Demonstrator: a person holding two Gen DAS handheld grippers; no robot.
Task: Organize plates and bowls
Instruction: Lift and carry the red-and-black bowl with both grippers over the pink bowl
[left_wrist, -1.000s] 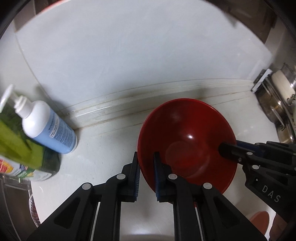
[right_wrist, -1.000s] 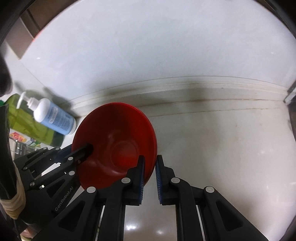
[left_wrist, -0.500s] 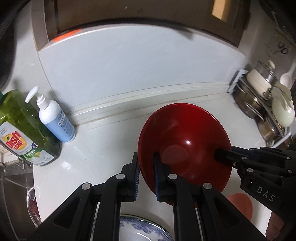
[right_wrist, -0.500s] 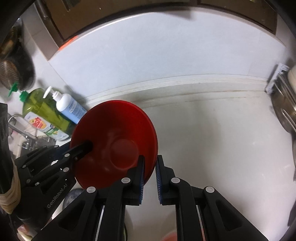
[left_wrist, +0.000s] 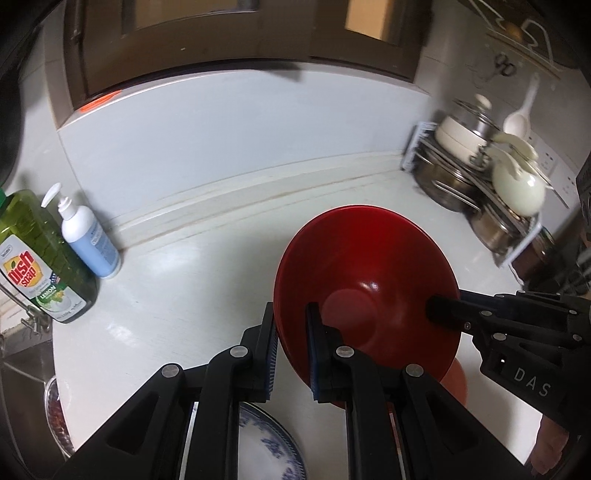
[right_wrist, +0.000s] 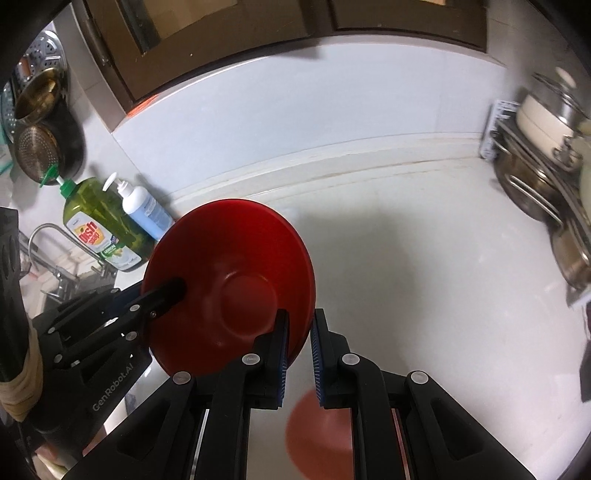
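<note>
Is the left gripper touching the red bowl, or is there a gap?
Touching. In the left wrist view, the left gripper is shut on the rim of the red bowl, one pad on each face of the wall, with no gap.

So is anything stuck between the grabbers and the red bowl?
No. Both the left gripper and the right gripper already pinch the rim of the red bowl directly, on opposite sides, with nothing between.

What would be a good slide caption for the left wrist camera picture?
Two handheld grippers, left gripper and right gripper, clamp opposite rims of a red bowl above a white kitchen counter.
</note>
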